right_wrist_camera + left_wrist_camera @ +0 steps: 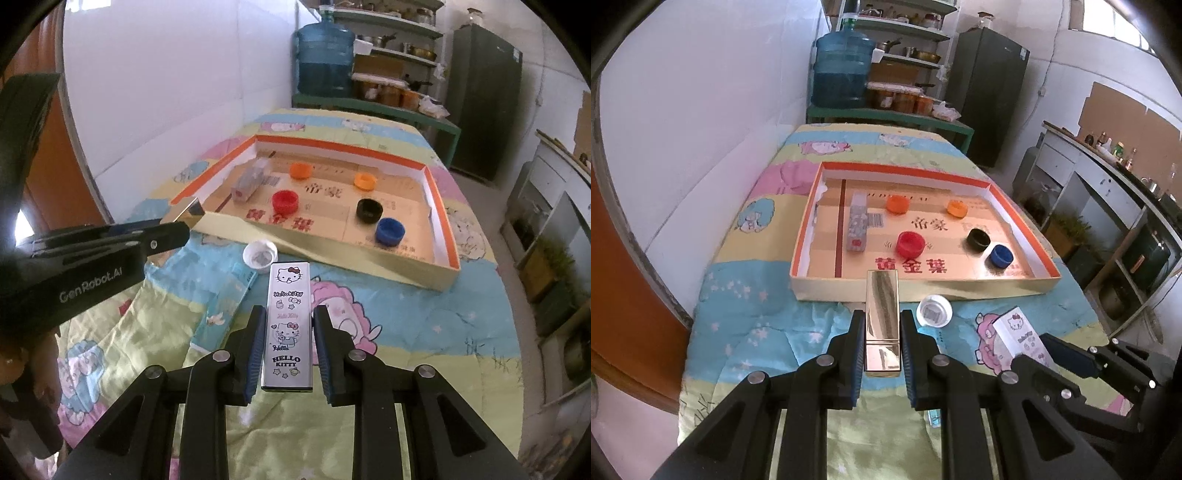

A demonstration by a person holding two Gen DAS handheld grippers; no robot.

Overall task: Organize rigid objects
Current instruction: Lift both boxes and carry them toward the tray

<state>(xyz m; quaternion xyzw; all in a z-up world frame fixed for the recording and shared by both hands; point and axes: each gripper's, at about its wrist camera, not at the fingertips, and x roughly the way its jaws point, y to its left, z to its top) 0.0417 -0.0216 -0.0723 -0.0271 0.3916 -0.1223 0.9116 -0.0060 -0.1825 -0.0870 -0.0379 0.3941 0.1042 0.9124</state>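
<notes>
Your left gripper (882, 325) is clamped on the shiny gold rectangular case (881, 317) near the tray's (923, 286) front edge, your right gripper (289, 332) on the white Hello Kitty box (288, 325); both look stiff, light, probably slippery, so hold their flat long sides.

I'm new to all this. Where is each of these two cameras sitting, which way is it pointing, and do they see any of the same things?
Left wrist: sits on the left gripper, facing forward over the bed toward the tray; its own black fingers clamp a gold box, and the other gripper shows at lower right.
Right wrist: sits on the right gripper, facing the same way; its fingers flank a Hello Kitty box, and the left gripper enters from the left.
Shared: tray, white cap, blue water jug.
</notes>
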